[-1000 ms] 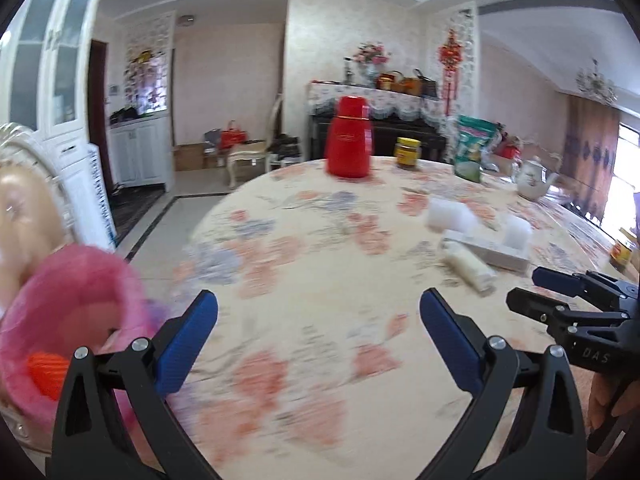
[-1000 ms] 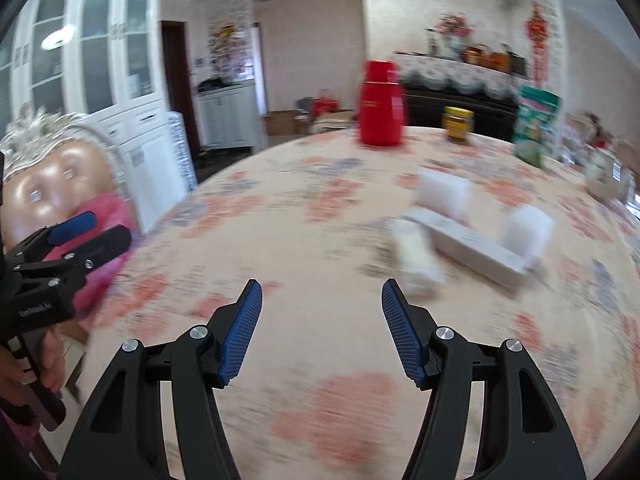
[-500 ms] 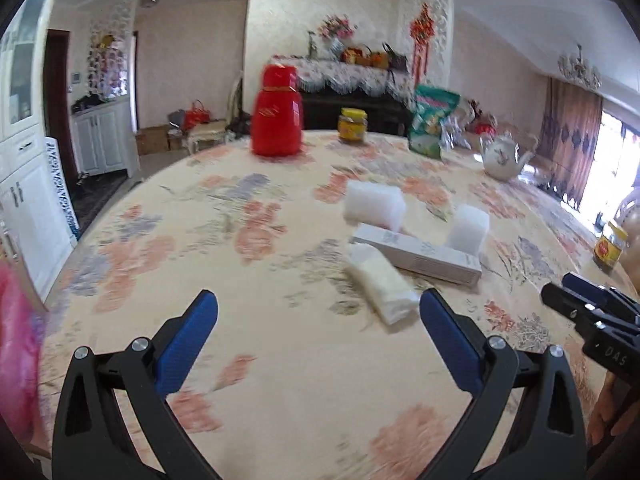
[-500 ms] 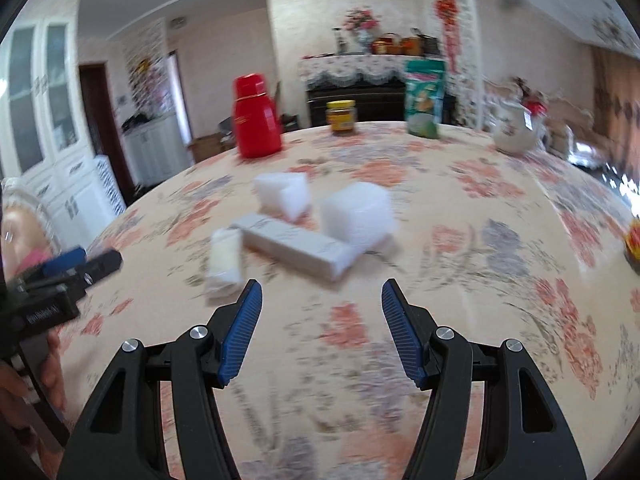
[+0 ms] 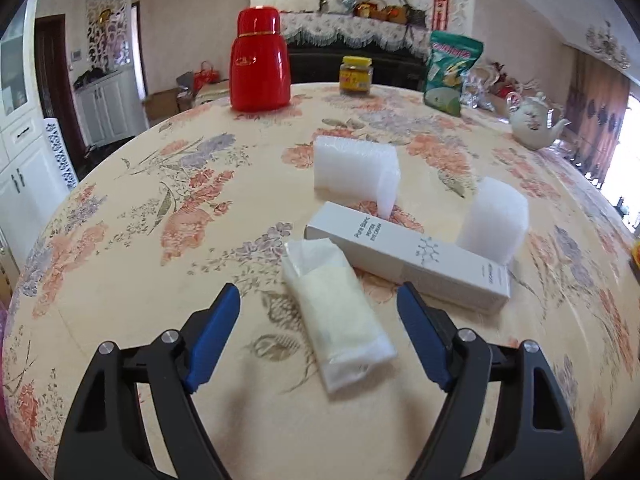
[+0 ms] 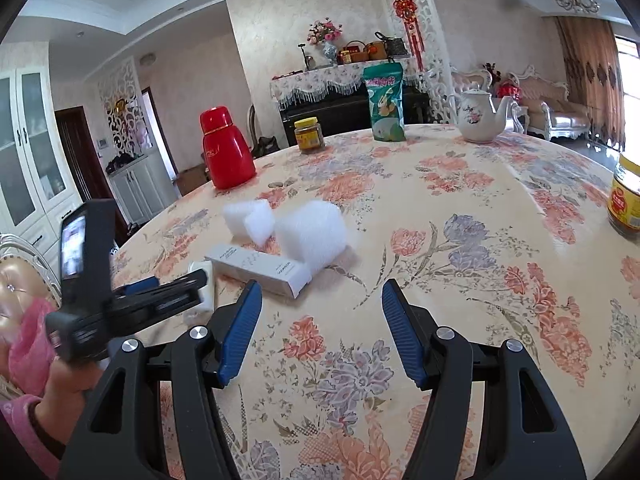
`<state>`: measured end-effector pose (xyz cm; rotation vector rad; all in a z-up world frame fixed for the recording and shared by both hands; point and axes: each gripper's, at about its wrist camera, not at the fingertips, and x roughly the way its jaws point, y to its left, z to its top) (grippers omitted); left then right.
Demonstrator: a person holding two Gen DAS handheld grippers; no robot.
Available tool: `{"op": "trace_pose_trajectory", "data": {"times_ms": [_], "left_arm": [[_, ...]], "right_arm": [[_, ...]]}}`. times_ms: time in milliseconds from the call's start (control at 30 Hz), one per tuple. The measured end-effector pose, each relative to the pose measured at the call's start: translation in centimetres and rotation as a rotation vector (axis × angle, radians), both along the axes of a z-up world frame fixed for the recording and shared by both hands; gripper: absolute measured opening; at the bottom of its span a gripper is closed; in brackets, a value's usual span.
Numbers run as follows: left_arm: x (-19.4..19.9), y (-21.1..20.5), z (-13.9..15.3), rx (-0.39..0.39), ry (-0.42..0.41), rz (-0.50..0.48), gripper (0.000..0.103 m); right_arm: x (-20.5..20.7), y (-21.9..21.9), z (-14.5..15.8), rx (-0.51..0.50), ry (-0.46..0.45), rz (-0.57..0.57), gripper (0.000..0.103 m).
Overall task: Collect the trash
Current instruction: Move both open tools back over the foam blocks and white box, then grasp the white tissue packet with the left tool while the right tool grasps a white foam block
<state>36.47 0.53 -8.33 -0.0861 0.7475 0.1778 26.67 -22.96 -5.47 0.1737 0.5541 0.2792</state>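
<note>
A clear plastic packet (image 5: 340, 312) of pale cream stuff lies on the flowered tablecloth (image 5: 160, 240). My left gripper (image 5: 318, 292) straddles its near half, jaws closing, blue pads not touching it. Behind it lie a long white carton (image 5: 408, 258) and two white foam pieces (image 5: 354, 170) (image 5: 494, 220). In the right wrist view my right gripper (image 6: 320, 288) hangs open over bare cloth, right of the carton (image 6: 260, 270), nothing between its fingers. The left gripper (image 6: 168, 288) shows there, held by a hand, at the packet (image 6: 204, 280).
At the table's far side stand a red thermos (image 5: 260, 60), a yellow-lidded jar (image 5: 356, 74), a green snack bag (image 5: 448, 76) and a teapot (image 5: 534, 124). Another jar (image 6: 626, 200) sits at the right edge. A pink bag (image 6: 28, 340) hangs off the left edge.
My left gripper swung from the pink bag across the table and down over the packet, and its jaws narrowed. My right gripper turned rightward, past the carton.
</note>
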Motion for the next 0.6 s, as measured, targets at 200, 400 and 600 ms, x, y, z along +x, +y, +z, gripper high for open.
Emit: {"op": "trace_pose_trajectory", "data": {"times_ms": [200, 400, 600], "left_arm": [[2.2, -0.3, -1.5, 0.004, 0.112, 0.006, 0.046], [-0.4, 0.2, -1.2, -0.009, 0.088, -0.072, 0.033], [-4.9, 2.2, 0.2, -0.063, 0.004, -0.109, 0.032]], "right_arm": [[-0.2, 0.0, 0.1, 0.010, 0.004, 0.008, 0.060], [0.3, 0.8, -0.8, -0.004, 0.038, 0.018, 0.060], [1.8, 2.2, -1.5, -0.041, 0.083, 0.043, 0.060]]}}
